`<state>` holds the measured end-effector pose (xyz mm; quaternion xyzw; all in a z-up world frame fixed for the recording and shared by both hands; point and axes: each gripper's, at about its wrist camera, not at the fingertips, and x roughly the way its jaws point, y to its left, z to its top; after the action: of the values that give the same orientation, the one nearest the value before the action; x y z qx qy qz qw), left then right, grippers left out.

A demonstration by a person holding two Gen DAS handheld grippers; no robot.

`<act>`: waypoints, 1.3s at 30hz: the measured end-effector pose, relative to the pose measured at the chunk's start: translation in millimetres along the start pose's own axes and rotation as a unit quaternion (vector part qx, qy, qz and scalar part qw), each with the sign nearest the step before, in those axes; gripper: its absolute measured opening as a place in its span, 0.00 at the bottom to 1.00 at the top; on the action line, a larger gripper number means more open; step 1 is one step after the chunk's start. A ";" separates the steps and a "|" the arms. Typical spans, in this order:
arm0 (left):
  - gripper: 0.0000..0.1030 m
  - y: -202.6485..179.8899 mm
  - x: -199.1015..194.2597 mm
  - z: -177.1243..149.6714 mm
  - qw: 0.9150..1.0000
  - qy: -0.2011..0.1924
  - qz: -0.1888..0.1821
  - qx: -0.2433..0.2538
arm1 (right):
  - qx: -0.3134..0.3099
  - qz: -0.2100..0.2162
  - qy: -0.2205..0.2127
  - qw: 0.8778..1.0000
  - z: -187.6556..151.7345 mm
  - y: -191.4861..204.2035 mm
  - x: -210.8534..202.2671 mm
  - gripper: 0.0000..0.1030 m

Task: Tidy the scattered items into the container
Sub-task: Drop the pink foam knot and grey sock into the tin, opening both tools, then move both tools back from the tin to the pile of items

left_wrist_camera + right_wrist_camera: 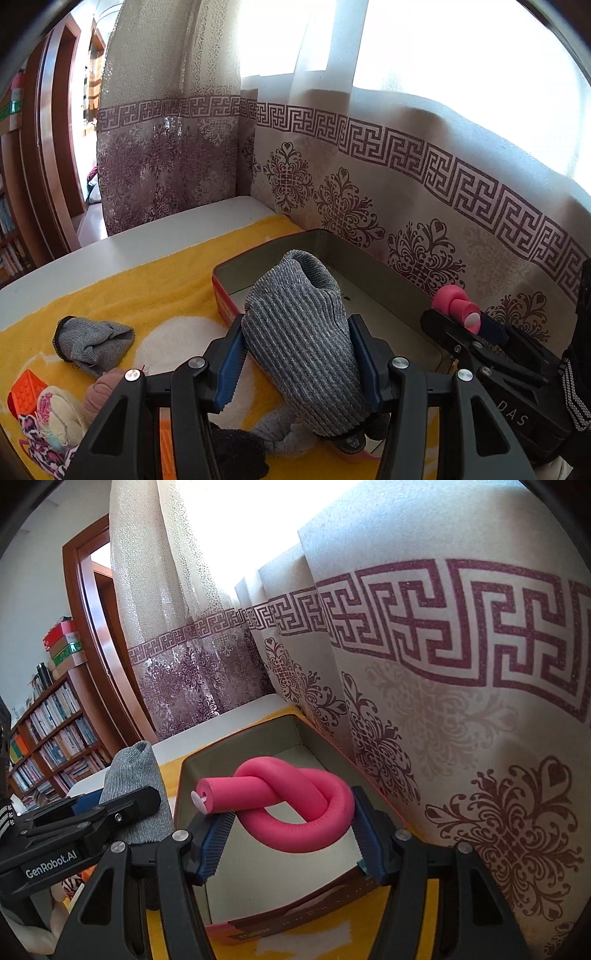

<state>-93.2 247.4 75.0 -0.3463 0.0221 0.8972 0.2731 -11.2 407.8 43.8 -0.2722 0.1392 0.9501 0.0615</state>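
Observation:
My left gripper point(297, 360) is shut on a grey striped sock point(303, 332), held above the near-left corner of the open tin box point(236, 266). The right gripper point(290, 825) is shut on a pink foam roller point(295, 801) twisted into a knot, hanging over the inside of the tin box point(236, 738). Each gripper shows in the other's view: the right one point(461, 325) with the pink roller point(456, 302) at the right, the left one point(122, 805) with the grey sock point(135, 786) at the left. The box looks bare inside.
On the yellow towel point(147, 280) lie another grey sock point(92, 343), an orange ridged piece point(24, 391), a patterned fabric bundle point(48, 424), a tan roll point(105, 389) and dark socks point(240, 454). A patterned curtain point(406, 184) hangs right behind the box. A bookshelf point(55, 731) stands at left.

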 end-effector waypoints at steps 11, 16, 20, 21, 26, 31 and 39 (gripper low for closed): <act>0.71 -15.3 19.9 17.6 1.000 -0.010 -0.022 0.014 | 0.009 -0.016 -0.024 1.000 -1.4 -8.3 0.9 0.77; 0.80 -12.7 15.3 16.6 1.000 -0.019 -0.015 0.007 | 0.011 -0.026 -0.041 0.999 -0.7 -11.0 -3.7 0.77; 0.80 -7.6 13.6 14.4 1.000 -0.014 -0.006 -0.001 | 0.007 -0.029 -0.042 0.999 -2.4 -9.2 -2.5 0.77; 0.80 -6.6 12.8 13.4 1.000 -0.013 -0.004 -0.004 | 0.007 -0.029 -0.042 0.999 -3.1 -8.9 -2.4 0.77; 0.80 -3.2 9.1 9.5 1.000 -0.005 0.006 -0.009 | 0.008 -0.031 -0.044 0.999 -5.4 -8.7 -1.9 0.77; 0.80 0.9 2.5 3.4 1.000 0.007 0.007 -0.012 | 0.004 -0.029 -0.040 0.999 -8.2 -6.9 -0.2 0.77; 0.80 33.9 -32.3 -9.1 0.998 0.007 0.036 -0.042 | 0.002 -0.026 -0.042 0.999 -11.9 -5.0 -1.0 0.78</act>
<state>-85.0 201.1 83.5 -0.3632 -0.0014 0.9040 0.2256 -3.4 409.0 33.5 -0.2353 0.1315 0.9585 0.0927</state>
